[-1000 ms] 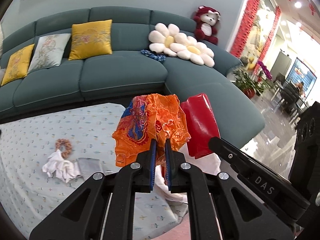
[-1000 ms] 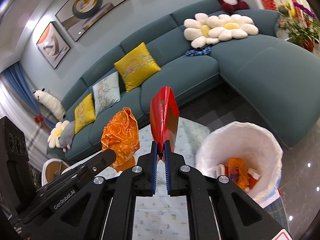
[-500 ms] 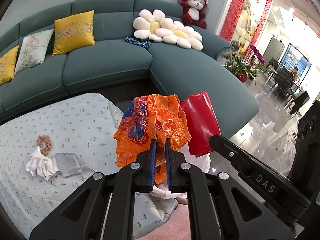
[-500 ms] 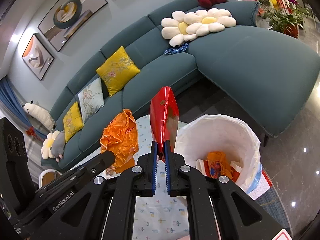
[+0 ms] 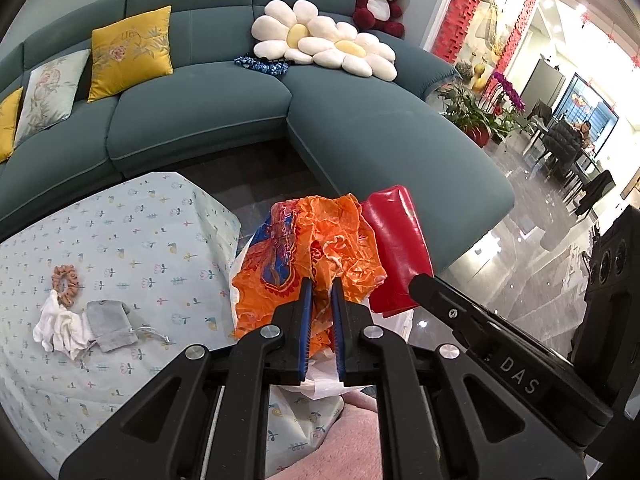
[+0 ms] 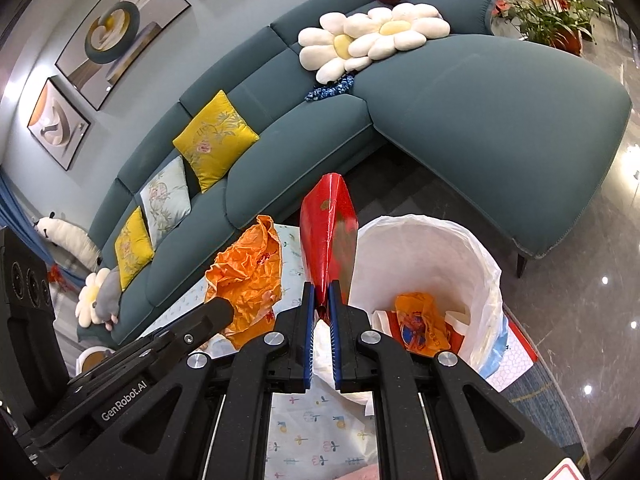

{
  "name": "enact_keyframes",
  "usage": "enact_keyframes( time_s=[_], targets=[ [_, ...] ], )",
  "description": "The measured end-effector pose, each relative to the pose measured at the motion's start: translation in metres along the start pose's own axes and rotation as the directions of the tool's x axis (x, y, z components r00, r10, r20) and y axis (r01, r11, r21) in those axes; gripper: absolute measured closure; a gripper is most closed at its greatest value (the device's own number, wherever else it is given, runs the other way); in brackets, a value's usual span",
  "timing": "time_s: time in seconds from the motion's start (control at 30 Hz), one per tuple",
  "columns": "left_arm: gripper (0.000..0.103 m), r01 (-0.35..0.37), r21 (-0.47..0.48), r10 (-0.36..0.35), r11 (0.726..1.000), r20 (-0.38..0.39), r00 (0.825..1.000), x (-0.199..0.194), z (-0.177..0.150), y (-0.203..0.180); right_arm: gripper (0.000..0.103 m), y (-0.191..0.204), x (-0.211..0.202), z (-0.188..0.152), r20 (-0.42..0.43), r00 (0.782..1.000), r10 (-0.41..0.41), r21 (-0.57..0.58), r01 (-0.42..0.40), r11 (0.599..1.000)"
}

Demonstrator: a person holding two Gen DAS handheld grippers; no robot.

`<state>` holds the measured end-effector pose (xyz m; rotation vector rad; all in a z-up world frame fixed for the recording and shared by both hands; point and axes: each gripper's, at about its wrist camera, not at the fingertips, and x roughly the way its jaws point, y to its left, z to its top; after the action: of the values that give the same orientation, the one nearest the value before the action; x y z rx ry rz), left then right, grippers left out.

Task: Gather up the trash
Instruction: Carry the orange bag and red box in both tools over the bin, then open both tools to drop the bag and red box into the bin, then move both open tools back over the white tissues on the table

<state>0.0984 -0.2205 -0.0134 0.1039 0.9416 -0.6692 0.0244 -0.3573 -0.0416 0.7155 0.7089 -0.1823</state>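
Red foil first: my right gripper (image 6: 321, 300) has its fingers clamped on the bottom of the red packet (image 6: 329, 236), whose long axis runs straight up and away from the fingertips. The white-lined bin (image 6: 476, 264) opens just to the right of those fingers and below them, an orange wrapper already lying inside. My left gripper (image 5: 320, 296) is pinched on the crumpled orange bag (image 5: 308, 252), which bunches up above its fingers, with the red packet touching or nearly touching it on the right. I judge the right hand nearer the bin mouth, so it should swing right and let go first. The floral tabletop (image 5: 120, 240) edge falls away under the left fingers; the room over the rim looks open
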Motion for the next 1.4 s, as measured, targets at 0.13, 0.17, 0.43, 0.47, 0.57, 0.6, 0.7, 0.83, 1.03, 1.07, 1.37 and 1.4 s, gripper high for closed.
enact_keyframes(
  time_s=[0.13, 0.17, 0.43, 0.47, 0.57, 0.6, 0.7, 0.83, 1.03, 1.07, 1.37, 1.4],
  targets=[
    [0.078, -0.002, -0.014, 0.002, 1.0, -0.007, 1.0, 0.002, 0.0, -0.001, 0.088, 0.001, 0.002, 0.0, 0.002, 1.0, -0.014, -0.004, 0.014, 1.0],
    [0.058, -0.012, -0.024, 0.012, 1.0, -0.007, 1.0, 0.002, 0.0, -0.002, 0.088, 0.0, 0.003, -0.001, 0.004, 0.999, -0.033, -0.006, 0.033, 0.999],
    [0.047, -0.053, -0.062, 0.054, 0.997, 0.014, 0.998, -0.004, -0.002, 0.009, 0.071, -0.001, 0.003, -0.002, 0.01, 0.998, -0.062, 0.009, 0.062, 0.998],
    [0.047, -0.054, -0.069, 0.055, 0.996, 0.012, 0.998, -0.004, -0.002, 0.012, 0.071, 0.001, 0.003, -0.003, 0.008, 0.998, -0.062, 0.007, 0.062, 0.998],
    [0.047, -0.055, -0.091, 0.057, 0.994, 0.014, 0.998, -0.008, -0.002, 0.021, 0.07, 0.005, 0.004, -0.005, 0.004, 0.998, -0.061, -0.002, 0.061, 0.998],
    [0.047, -0.057, -0.096, 0.058, 0.994, 0.016, 0.998, -0.009, -0.003, 0.023, 0.068, 0.008, 0.004, -0.006, 0.002, 0.998, -0.06, -0.008, 0.06, 0.998],
    [0.047, -0.061, -0.115, 0.064, 0.992, 0.025, 0.998, -0.016, -0.006, 0.033, 0.067, 0.018, 0.005, -0.01, -0.003, 0.998, -0.056, -0.03, 0.056, 0.998],
    [0.047, -0.065, -0.153, 0.071, 0.986, 0.035, 0.997, -0.026, -0.01, 0.049, 0.066, 0.034, 0.008, -0.016, -0.017, 0.999, -0.051, -0.063, 0.05, 0.997],
    [0.047, -0.075, -0.199, 0.088, 0.977, 0.057, 0.995, -0.041, -0.013, 0.074, 0.066, 0.059, 0.013, -0.025, -0.034, 0.999, -0.039, -0.113, 0.035, 0.993],
    [0.047, -0.077, -0.207, 0.091, 0.975, 0.061, 0.994, -0.044, -0.014, 0.079, 0.066, 0.063, 0.014, -0.026, -0.037, 0.999, -0.038, -0.12, 0.033, 0.992],
    [0.045, -0.097, -0.317, 0.126, 0.943, 0.071, 0.99, -0.063, -0.028, 0.133, 0.066, 0.096, 0.026, -0.042, -0.074, 0.997, -0.029, -0.178, 0.015, 0.984],
    [0.043, -0.105, -0.335, 0.135, 0.936, 0.067, 0.989, -0.065, -0.032, 0.142, 0.066, 0.099, 0.028, -0.044, -0.079, 0.996, -0.028, -0.183, 0.013, 0.983]
  ],
)
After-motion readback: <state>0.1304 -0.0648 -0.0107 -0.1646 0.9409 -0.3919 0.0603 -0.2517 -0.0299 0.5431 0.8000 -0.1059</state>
